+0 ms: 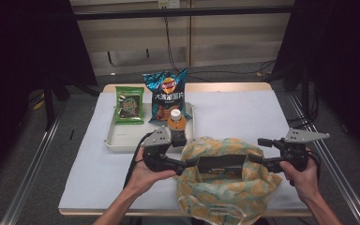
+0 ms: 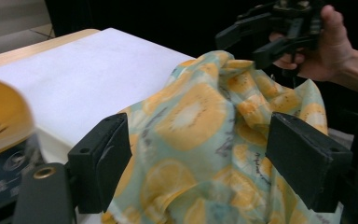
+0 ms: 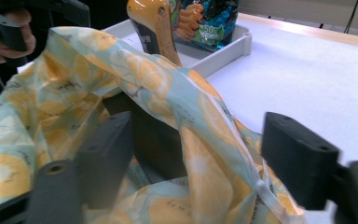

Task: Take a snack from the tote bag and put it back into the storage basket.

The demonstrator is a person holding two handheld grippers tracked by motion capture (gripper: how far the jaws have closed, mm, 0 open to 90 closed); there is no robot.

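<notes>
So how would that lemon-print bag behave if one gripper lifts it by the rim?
The bag is thin cloth that folds and slumps in both gripper views, so it would probably sag and collapse rather than hold its mouth open. It looks light itself. A dark box sits inside, so a one-sided lift would likely tilt it and shift the load.

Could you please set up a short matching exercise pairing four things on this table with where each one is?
Things:
1. green packet
2. blue chip bag
3. orange bottle
4. lemon-print bag

Places:
A. at the table's near edge, between the two grippers
B. left end of the tray
C. far side of the tray, standing upright
D. tray's near right corner

Pairs: 1-B, 2-C, 3-D, 4-A
</notes>
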